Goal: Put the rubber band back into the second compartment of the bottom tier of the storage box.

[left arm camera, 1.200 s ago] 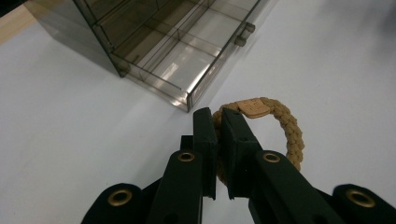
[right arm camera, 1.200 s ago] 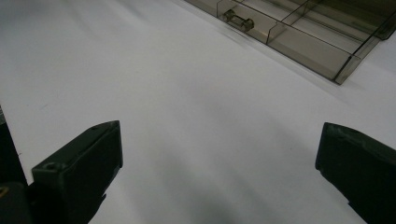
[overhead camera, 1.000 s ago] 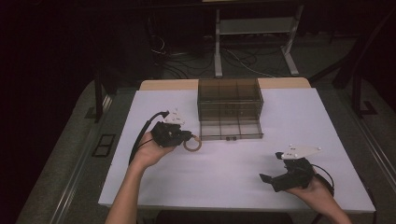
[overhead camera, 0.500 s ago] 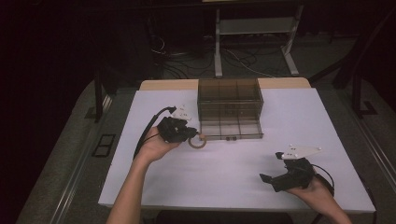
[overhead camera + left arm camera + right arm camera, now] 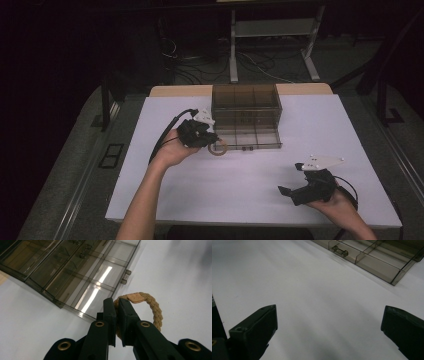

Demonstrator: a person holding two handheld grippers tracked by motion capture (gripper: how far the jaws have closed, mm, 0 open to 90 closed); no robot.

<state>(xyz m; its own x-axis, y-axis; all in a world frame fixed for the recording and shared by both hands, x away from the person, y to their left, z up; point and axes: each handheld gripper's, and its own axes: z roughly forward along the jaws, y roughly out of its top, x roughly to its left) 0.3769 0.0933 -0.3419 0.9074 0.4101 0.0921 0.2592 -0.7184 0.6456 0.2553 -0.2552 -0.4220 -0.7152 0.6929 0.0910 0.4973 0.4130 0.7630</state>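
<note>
Tan braided cord forms the ring [image 5: 147, 307] that the left hand-held gripper [image 5: 116, 305] grasps: its two black jaws stand almost together with one side of the loop pinched between them, while the rest of the ring, with a small flat tan tag on top, curves out to the right of the jaw tips in the left gripper view. In the high view that left hand-held gripper [image 5: 212, 143] carries the ring [image 5: 218, 147] just at the front left corner of the smoky clear drawer box [image 5: 245, 114], whose pulled-out tray [image 5: 82, 282] with its dividers lies just ahead of the jaws. Well apart from it, the right hand-held gripper [image 5: 286, 190] rests low over the white bench [image 5: 240, 185] with its jaws spread wide and bare bench surface between them [image 5: 327, 322]
</note>
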